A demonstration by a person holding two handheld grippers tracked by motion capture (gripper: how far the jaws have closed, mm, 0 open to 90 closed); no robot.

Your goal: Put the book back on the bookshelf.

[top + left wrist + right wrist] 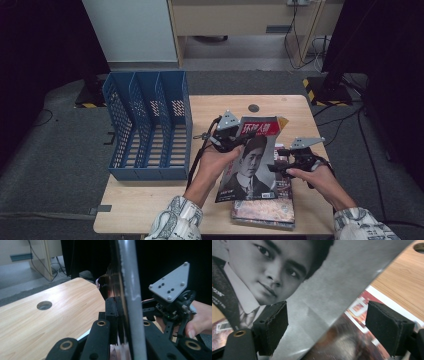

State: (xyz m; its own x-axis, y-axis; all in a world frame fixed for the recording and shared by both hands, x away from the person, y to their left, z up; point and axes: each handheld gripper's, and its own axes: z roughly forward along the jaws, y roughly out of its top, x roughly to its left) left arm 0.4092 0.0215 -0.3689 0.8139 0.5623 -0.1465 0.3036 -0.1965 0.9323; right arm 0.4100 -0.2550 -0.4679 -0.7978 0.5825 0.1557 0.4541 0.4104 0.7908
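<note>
Holding a magazine up off the worktop, just above a pile of more magazines. Left tongs pinched tight on its edge near the top, at about 10 o'clock on the cover; seen edge-on between the jaws in the left gripper view. Right tongs at 3 o'clock of the cover, wide apart and holding nothing, pads either side of the face picture. Blue file rack standing at 9 o'clock, well apart. Probably light, thin and floppy, with a shiny, slippery cover. Best pinched near the spine or a stiff edge, with a second grip lower down to stop sagging.
</note>
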